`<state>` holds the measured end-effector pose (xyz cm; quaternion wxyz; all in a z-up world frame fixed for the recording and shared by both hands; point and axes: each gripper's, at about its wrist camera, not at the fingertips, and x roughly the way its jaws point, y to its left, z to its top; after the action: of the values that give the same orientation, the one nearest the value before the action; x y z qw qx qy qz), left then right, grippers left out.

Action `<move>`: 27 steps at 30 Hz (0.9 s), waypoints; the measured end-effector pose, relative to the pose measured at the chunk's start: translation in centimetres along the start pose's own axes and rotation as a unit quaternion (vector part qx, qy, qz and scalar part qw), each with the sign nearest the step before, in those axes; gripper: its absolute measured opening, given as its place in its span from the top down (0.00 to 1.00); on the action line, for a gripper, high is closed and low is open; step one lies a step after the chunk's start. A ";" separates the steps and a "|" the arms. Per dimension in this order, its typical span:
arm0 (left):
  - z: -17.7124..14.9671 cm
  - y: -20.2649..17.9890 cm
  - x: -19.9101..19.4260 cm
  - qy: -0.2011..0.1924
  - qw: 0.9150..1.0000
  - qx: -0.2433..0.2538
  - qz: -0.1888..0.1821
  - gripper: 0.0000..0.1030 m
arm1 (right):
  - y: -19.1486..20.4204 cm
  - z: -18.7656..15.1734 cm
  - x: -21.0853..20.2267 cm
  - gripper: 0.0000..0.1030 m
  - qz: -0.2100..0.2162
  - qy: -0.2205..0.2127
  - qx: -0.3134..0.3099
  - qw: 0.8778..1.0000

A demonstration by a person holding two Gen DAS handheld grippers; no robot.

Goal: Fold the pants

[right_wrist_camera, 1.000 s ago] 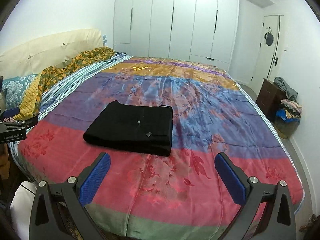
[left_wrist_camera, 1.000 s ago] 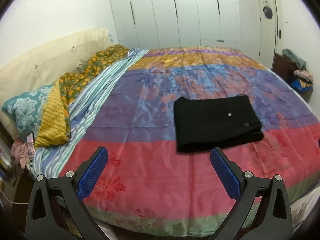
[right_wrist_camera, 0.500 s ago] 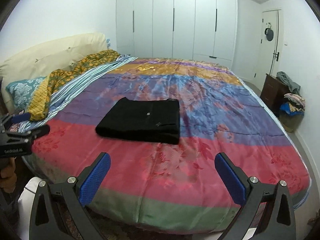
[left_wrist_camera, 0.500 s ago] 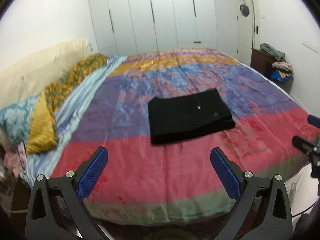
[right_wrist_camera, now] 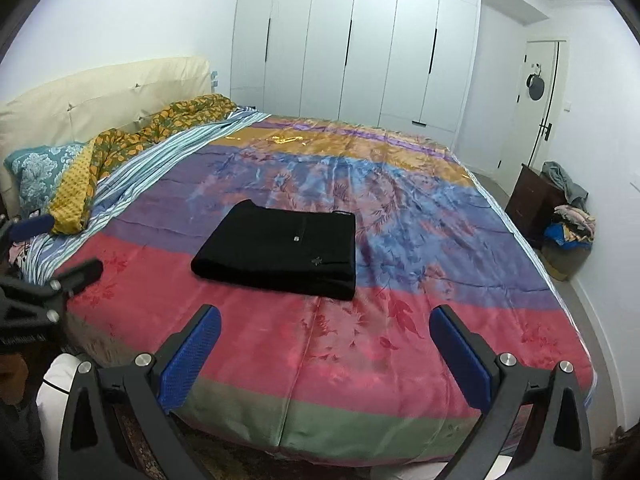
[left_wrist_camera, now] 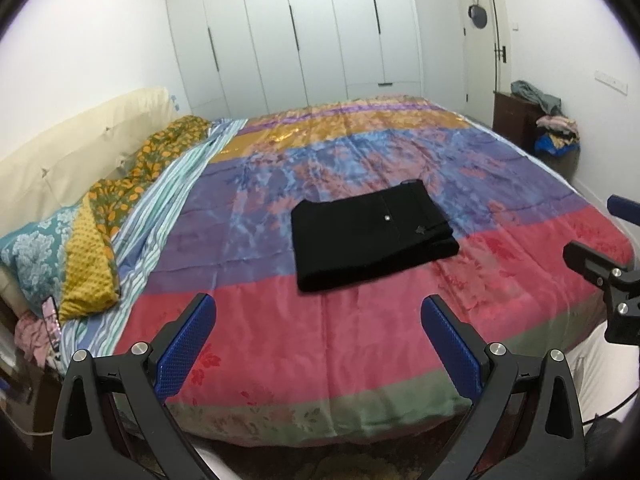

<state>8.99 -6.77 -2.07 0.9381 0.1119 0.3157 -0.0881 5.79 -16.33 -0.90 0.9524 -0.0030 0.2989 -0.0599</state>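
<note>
The black pants (left_wrist_camera: 370, 236) lay folded into a flat rectangle on the bed's striped cover (left_wrist_camera: 360, 340). The left tool (left_wrist_camera: 318, 344) and the right tool (right_wrist_camera: 326, 350) both hung spread wide and empty near the foot of the bed, well apart from the pants.

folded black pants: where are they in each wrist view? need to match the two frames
Left wrist: black pants just right of centre on the bedspread, beyond the open left gripper.
Right wrist: pants left of centre, beyond the open right gripper.
Shared landmark: white wardrobe behind the bed.
</note>
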 end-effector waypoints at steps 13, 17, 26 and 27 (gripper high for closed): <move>-0.6 0.6 1.2 0.039 0.999 -0.028 -0.005 0.01 | -0.9 -1.3 1.4 0.00 -0.006 0.042 0.013 0.999; -0.7 0.7 1.3 0.048 0.998 -0.033 -0.003 0.01 | -0.7 -0.9 0.8 0.00 -0.012 0.035 0.009 0.999; -0.7 0.9 1.5 0.071 0.997 -0.037 0.007 0.01 | -0.4 0.2 0.2 0.00 -0.037 0.038 0.014 0.999; -0.7 0.8 1.6 0.077 0.996 -0.036 0.006 0.01 | -0.4 0.1 0.3 0.00 -0.039 0.040 0.015 0.998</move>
<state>10.07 -5.94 -3.50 0.9149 0.0861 0.3895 -0.0623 6.05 -16.73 -0.94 0.9365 0.0017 0.3358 -0.1010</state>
